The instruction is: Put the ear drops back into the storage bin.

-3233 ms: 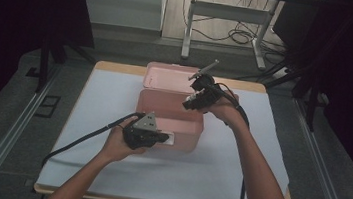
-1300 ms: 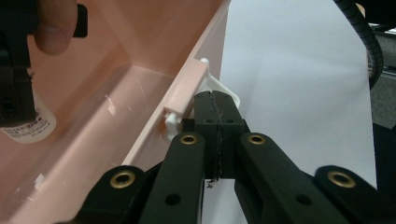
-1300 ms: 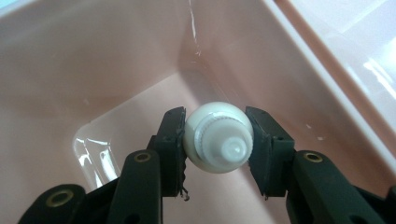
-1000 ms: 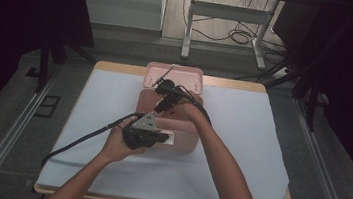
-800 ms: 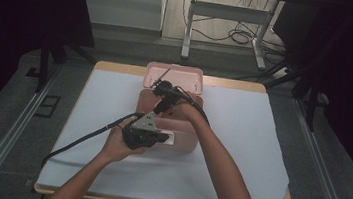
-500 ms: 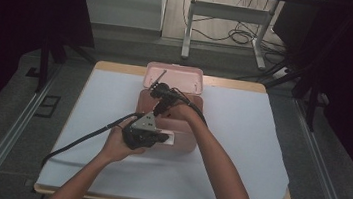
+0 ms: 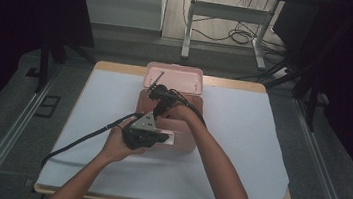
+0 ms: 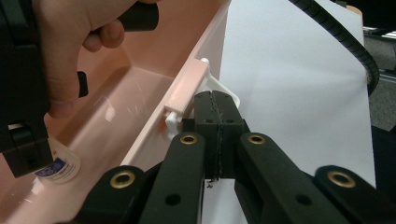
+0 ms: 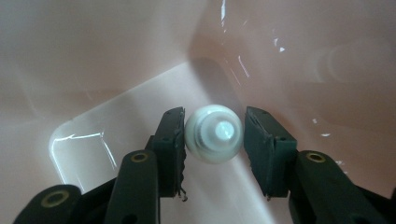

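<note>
— White paper covers the table (image 7: 239,152), and the open pink plastic box (image 7: 181,130) sits mid-sheet.

— Grippers?

— The left gripper (image 8: 217,109), pressed together, pinches the box's white front latch (image 8: 224,91). The right gripper (image 9: 214,135), inside the box, stands spread around a white round-capped bottle (image 9: 215,134), gap on one side.

Left tool (image 8: 215,112) pinched closed; right tool (image 9: 214,135) parted, pointing down.
</note>
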